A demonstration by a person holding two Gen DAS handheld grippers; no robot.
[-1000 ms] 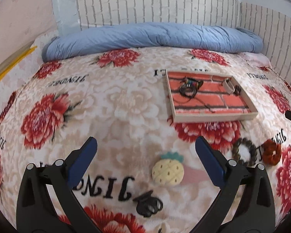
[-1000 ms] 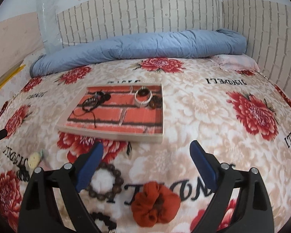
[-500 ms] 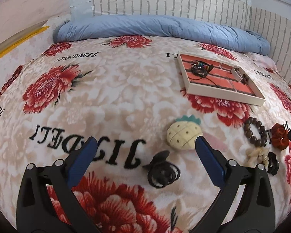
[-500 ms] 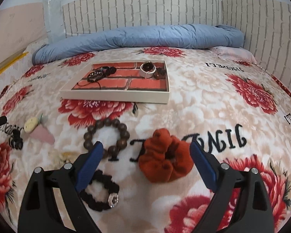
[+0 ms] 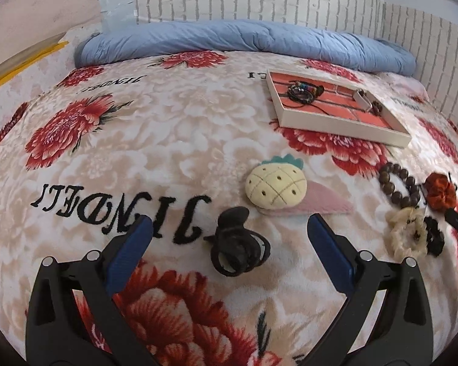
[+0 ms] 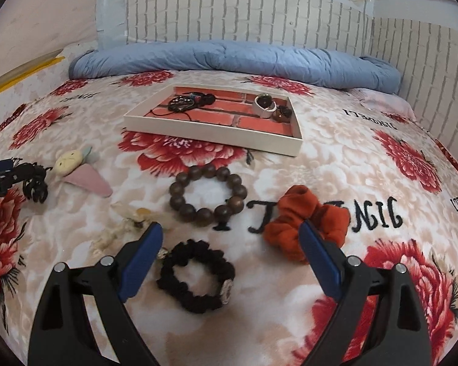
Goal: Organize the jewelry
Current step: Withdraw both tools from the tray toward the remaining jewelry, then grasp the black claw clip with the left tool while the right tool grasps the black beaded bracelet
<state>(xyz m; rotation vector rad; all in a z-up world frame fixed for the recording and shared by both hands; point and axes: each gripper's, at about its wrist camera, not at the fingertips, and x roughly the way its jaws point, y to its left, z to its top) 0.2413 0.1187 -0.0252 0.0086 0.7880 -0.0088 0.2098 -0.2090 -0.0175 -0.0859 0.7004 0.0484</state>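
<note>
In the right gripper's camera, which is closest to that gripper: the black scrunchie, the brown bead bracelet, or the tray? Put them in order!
1. Black scrunchie: between the right gripper's open fingers.
2. Brown bead bracelet: just beyond, slightly left.
3. Tray: farthest, toward the blue quilt.

Tray (image 6: 210,135) on blanket (image 6: 336,164), toward far edge before rolled quilt (image 6: 235,58). Bead bracelet (image 6: 207,198) nearer than tray; scrunchie (image 6: 308,213) right of it; braided hair tie (image 6: 198,277) nearest. Pineapple clip (image 5: 276,186) left; claw clip (image 5: 238,250) before it.
</note>
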